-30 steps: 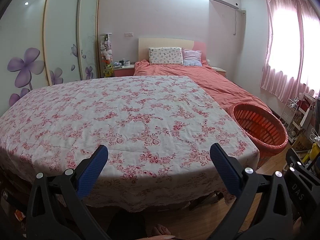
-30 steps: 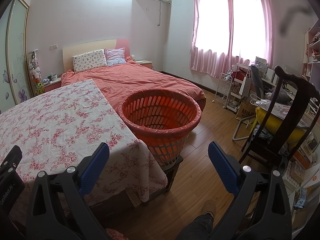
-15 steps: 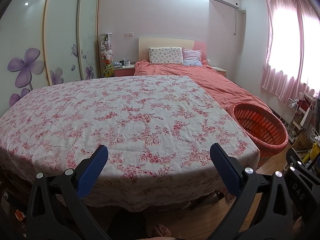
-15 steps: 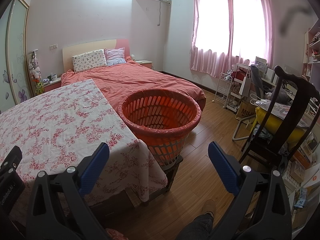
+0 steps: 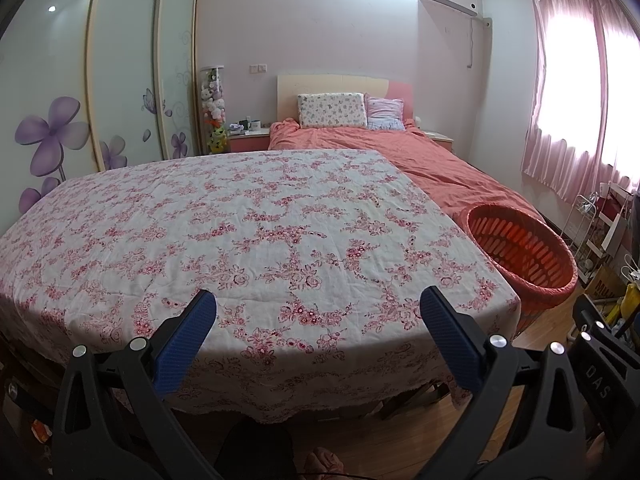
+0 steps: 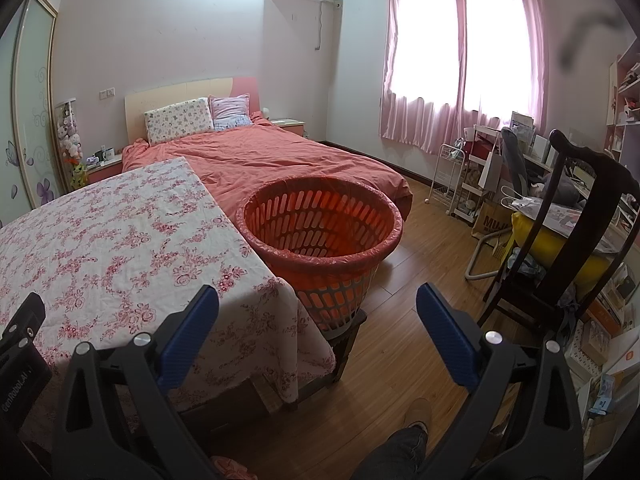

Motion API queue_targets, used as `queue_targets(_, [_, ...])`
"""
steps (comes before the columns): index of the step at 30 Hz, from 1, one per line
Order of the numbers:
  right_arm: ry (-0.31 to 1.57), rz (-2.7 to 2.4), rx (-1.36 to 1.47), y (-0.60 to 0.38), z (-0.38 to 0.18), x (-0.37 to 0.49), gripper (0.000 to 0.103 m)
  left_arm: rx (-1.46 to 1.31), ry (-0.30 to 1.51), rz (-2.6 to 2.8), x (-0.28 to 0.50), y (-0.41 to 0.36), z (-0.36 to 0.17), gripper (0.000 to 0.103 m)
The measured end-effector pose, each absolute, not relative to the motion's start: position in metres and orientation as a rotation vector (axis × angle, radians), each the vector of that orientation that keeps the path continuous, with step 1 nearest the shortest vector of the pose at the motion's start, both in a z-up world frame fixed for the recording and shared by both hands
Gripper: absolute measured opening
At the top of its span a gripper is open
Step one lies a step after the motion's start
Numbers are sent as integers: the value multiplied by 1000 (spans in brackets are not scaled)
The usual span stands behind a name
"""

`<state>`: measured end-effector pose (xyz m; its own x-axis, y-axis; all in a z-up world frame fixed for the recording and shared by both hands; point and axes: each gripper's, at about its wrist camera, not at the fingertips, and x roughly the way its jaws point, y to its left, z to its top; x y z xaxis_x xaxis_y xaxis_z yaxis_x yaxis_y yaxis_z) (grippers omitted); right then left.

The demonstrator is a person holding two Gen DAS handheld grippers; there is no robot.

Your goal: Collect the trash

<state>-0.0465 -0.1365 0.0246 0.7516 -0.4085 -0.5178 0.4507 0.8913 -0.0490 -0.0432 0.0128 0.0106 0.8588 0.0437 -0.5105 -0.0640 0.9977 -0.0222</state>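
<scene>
An orange slatted basket [image 6: 320, 236] with a red liner stands on a low stool at the right end of the table; it also shows in the left wrist view [image 5: 524, 252]. No trash shows on the floral tablecloth [image 5: 248, 224]. My left gripper [image 5: 318, 312] is open and empty over the table's near edge. My right gripper [image 6: 318, 308] is open and empty, in front of the basket and above the table's right corner [image 6: 276, 300].
A bed with a coral cover [image 6: 280, 160] lies behind the table. A dark wooden chair [image 6: 560, 240] and a cluttered desk stand at the right. Wardrobe doors [image 5: 80, 100] line the left wall. Wooden floor [image 6: 420, 264] lies between basket and chair.
</scene>
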Motion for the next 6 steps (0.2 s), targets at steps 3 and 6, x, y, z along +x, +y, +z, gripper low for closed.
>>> queue_targets(3, [546, -470, 81, -137, 25, -47, 97, -38, 537, 56, -44, 13, 10, 100])
queue_targets(6, [546, -470, 82, -137, 25, -47, 97, -36, 540, 56, -44, 14, 9, 100])
